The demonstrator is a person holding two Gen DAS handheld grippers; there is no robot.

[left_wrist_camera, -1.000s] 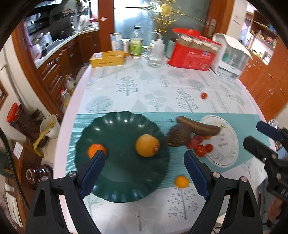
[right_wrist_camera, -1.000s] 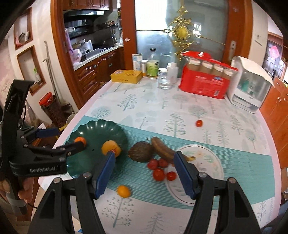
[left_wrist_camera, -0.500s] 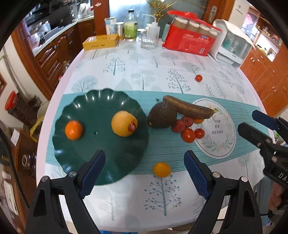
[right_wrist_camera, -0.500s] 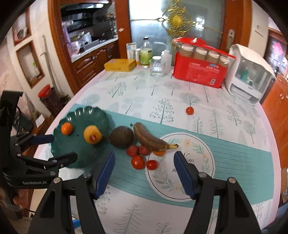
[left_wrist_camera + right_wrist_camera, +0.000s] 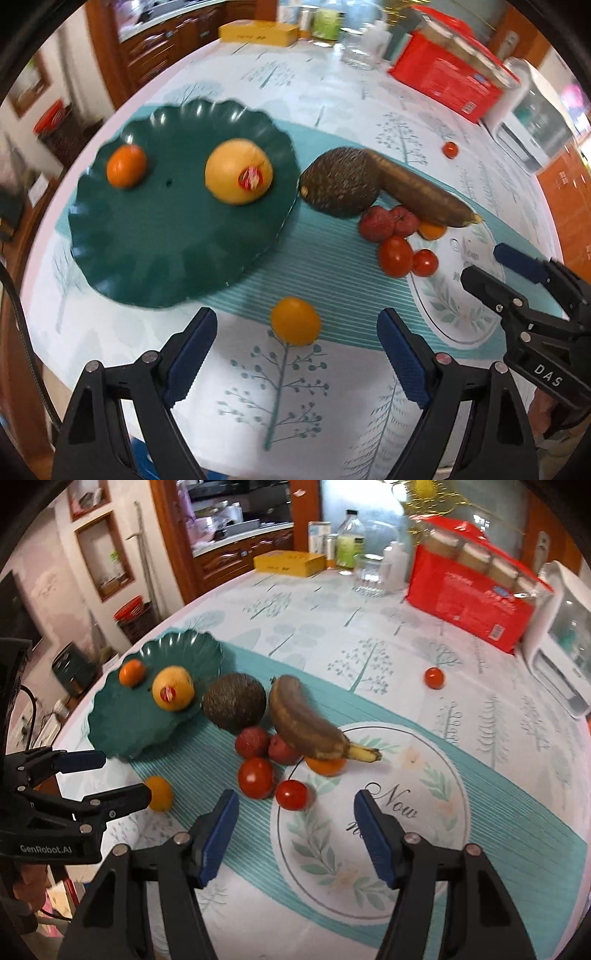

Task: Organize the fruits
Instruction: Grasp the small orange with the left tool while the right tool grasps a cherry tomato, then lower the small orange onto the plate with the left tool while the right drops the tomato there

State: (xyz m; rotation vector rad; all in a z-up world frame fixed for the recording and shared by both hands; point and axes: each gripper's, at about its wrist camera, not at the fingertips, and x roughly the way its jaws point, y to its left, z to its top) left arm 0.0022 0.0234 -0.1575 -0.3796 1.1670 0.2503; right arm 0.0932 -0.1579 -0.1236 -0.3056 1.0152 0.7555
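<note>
Black plastic arms on the left gripper [image 5: 295, 332], blue ribbed pads [image 5: 190, 354], silver screws at the joints. The right gripper [image 5: 291, 816] matches, white "DAS" lettering on its body at three o'clock; "GenRobot.AI" marks the left one.

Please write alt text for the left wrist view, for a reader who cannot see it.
The left gripper, jaws closing but wide apart and empty, hangs over a small orange fruit on a tree-patterned tablecloth. Behind lies a dark green plate with two fruits; an avocado, brown banana and tomatoes lie right of it.
</note>
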